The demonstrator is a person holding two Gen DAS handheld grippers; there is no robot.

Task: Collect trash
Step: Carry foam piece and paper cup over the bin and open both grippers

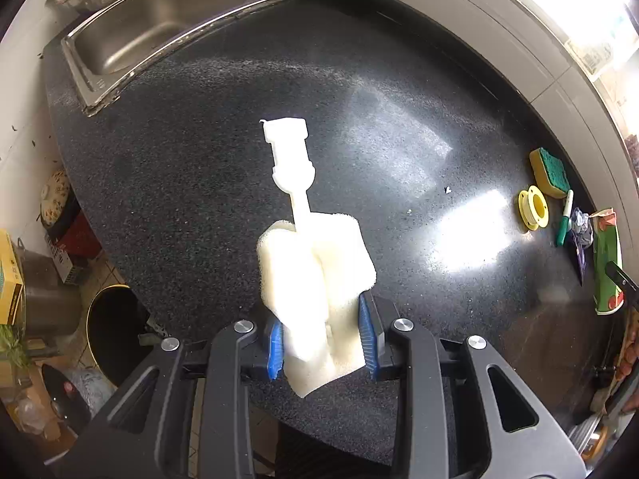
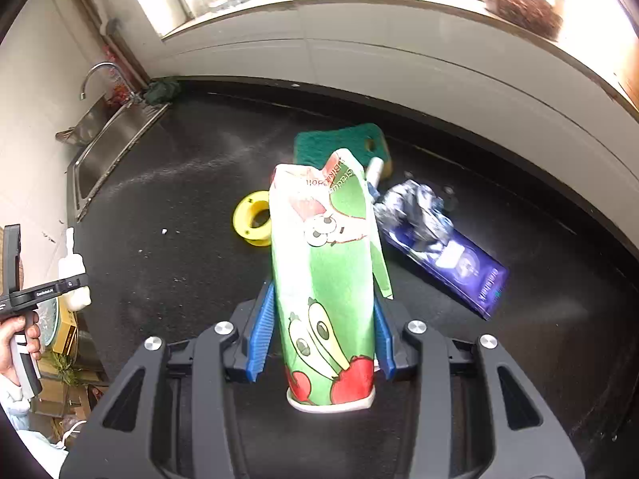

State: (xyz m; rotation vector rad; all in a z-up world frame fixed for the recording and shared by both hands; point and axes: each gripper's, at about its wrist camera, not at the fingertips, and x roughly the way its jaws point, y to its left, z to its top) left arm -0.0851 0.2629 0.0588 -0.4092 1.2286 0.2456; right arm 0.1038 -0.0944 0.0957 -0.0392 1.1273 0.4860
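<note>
A white foam packing piece (image 1: 315,263) with a thin notched stem sticks up between the blue pads of my left gripper (image 1: 319,311), which is shut on it above the black speckled counter (image 1: 191,167). The right wrist view shows that foam (image 2: 74,275) at the far left, in the gripper a hand (image 2: 16,339) holds. A green drink carton (image 2: 327,287) with cartoon vegetables and an open torn top stands between the fingers of my right gripper (image 2: 323,295), whose pads press its sides. The carton (image 1: 607,263) also shows at the left wrist view's right edge.
On the counter behind the carton lie a yellow spool (image 2: 251,217), a green-and-yellow sponge (image 2: 339,139), a pen (image 1: 565,219) and a crumpled purple wrapper (image 2: 443,247). A steel sink (image 1: 151,28) sits at the far left. A round black bin (image 1: 112,331) stands on the floor below the counter edge.
</note>
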